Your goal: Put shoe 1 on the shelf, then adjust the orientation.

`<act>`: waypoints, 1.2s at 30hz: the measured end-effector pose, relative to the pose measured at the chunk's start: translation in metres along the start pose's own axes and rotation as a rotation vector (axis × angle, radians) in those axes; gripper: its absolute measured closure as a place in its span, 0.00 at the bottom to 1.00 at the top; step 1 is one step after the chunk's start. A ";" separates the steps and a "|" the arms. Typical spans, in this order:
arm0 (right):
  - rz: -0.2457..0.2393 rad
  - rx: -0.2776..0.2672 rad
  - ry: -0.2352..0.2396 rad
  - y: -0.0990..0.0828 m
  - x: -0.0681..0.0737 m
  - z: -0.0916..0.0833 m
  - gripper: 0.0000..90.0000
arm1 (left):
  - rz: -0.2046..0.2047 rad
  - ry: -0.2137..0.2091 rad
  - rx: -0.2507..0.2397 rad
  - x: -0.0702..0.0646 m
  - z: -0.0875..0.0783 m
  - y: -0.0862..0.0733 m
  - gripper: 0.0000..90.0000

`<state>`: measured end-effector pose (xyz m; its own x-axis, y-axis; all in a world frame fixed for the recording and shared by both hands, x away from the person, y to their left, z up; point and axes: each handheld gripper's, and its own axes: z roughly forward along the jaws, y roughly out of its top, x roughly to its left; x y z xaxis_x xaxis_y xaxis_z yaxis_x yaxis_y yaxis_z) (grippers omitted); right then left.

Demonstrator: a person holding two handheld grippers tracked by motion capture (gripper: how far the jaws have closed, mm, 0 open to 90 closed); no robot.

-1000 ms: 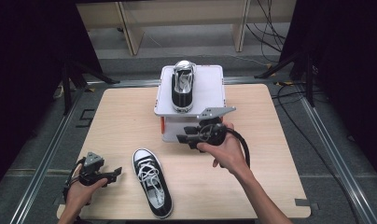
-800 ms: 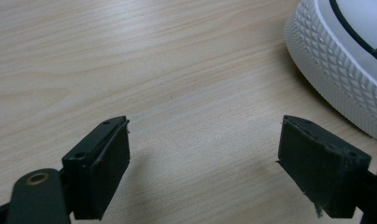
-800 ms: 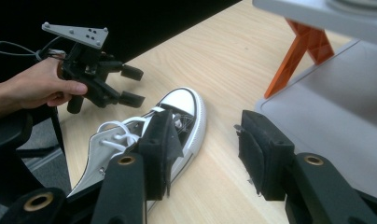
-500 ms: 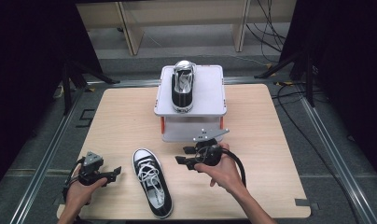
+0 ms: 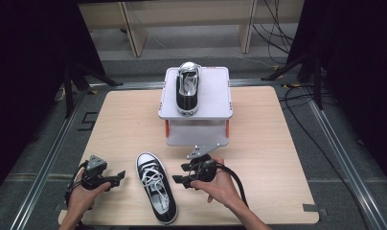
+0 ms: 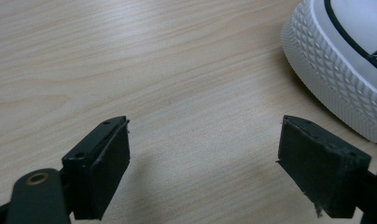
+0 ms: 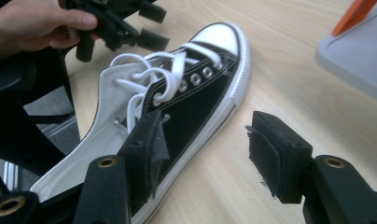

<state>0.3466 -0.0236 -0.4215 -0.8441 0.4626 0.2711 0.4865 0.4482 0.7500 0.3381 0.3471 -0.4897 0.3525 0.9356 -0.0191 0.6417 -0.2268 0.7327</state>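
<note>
Lab; dark curtains, floor cables, rails

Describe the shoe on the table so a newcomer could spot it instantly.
Start at the wooden table and look to its near edge, between the two grippers. There lies a black sneaker with white laces and toe cap; its twin sits up on the grey stand, not on the tabletop.
</note>
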 end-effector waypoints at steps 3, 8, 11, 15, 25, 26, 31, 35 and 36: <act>-0.005 0.014 0.011 -0.001 0.006 0.005 0.51 | 0.007 0.002 0.005 0.000 0.000 0.000 0.18; -0.050 0.023 0.024 -0.001 0.015 0.014 0.51 | 0.006 0.001 0.003 0.000 0.000 0.000 0.18; -0.045 0.030 0.035 -0.001 0.019 0.020 0.51 | 0.001 0.000 0.000 0.000 0.000 0.000 0.18; -0.053 0.044 0.042 0.000 0.022 0.027 0.52 | 0.007 0.003 0.006 0.000 0.000 0.000 0.18; -0.092 0.083 0.055 0.006 0.032 0.048 0.52 | 0.001 -0.006 -0.001 0.000 -0.002 -0.001 0.18; -0.103 0.095 0.062 0.007 0.034 0.051 0.52 | 0.003 -0.003 0.000 0.000 -0.002 -0.001 0.18; -0.138 0.131 0.019 0.008 0.039 0.062 0.55 | 0.007 0.002 0.003 0.000 0.000 -0.001 0.18; -0.188 0.156 -0.037 0.008 0.039 0.066 0.70 | 0.001 -0.009 0.002 0.000 0.000 -0.001 0.18; -0.201 0.158 -0.040 0.008 0.039 0.065 0.75 | 0.002 -0.009 0.001 0.000 0.001 -0.001 0.18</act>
<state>0.3325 0.0476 -0.4447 -0.9194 0.3806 0.0992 0.3413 0.6469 0.6819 0.3374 0.3470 -0.4911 0.3600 0.9326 -0.0239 0.6416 -0.2289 0.7321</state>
